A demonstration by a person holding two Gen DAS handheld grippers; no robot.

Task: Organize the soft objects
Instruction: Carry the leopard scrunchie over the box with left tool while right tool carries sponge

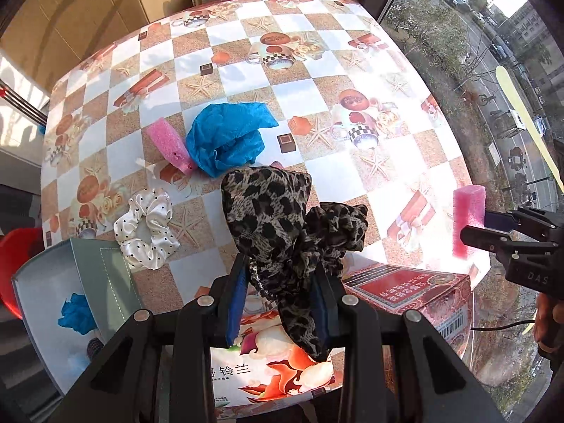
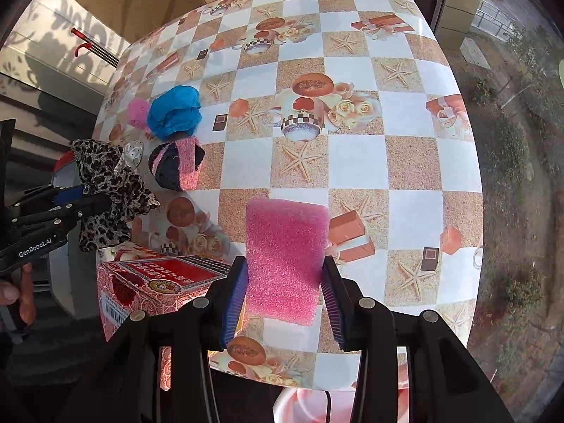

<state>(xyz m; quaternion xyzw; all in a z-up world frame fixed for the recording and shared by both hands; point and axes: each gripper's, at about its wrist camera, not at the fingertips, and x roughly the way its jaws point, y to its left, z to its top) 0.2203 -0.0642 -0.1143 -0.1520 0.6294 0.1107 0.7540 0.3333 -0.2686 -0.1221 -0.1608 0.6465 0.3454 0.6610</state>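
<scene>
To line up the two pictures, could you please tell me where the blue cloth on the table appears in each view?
Left wrist view: blue cloth, left of centre, beside a pink sponge.
Right wrist view: blue cloth, upper left, by the same pink sponge.
Shared landmark: the red box at the table's near edge.

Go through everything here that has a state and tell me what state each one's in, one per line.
left gripper: shut on leopard scrunchie, lifted
right gripper: shut on pink sponge, lifted
blue cloth: crumpled, on table
second pink sponge: lying beside blue cloth
white dotted scrunchie: flat on table
grey bin: open, blue item inside
red box: closed
</scene>
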